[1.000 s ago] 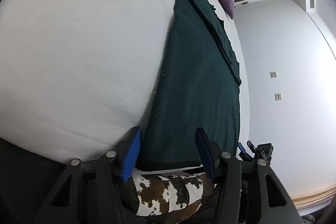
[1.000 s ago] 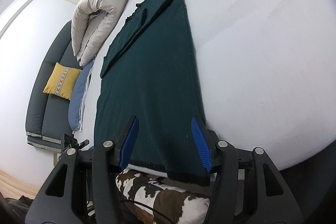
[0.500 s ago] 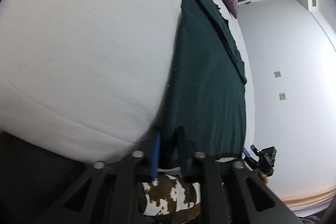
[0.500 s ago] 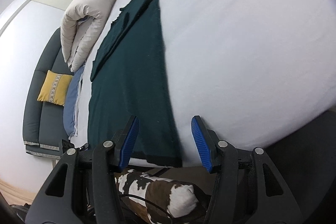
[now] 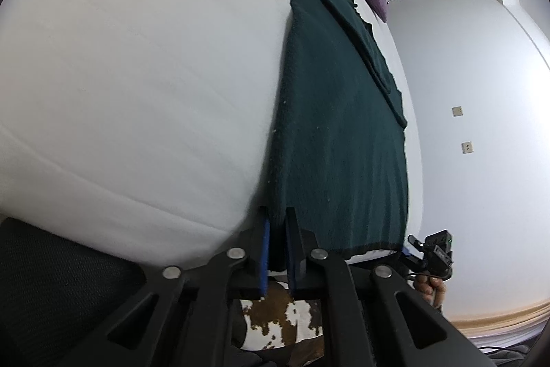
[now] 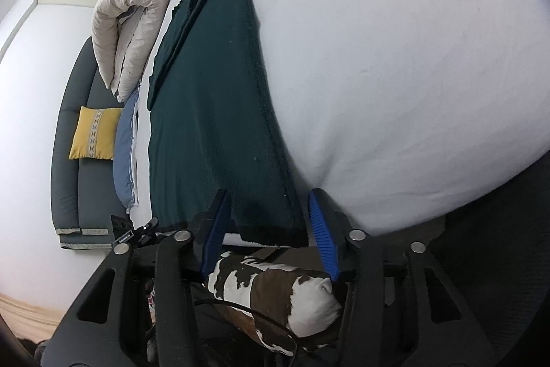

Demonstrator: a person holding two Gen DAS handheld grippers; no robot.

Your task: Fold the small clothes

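My left gripper (image 5: pixel 276 222) is clamped on the green garment (image 5: pixel 340 133)'s near hem corner, my right gripper (image 6: pixel 268 229) is closing around the other corner, not yet pinching; next I lift both toward the collar

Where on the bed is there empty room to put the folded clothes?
The white sheet beside the green garment is bare to the bed's edge. The other side is crowded: a rolled duvet and blue pillow border the garment.
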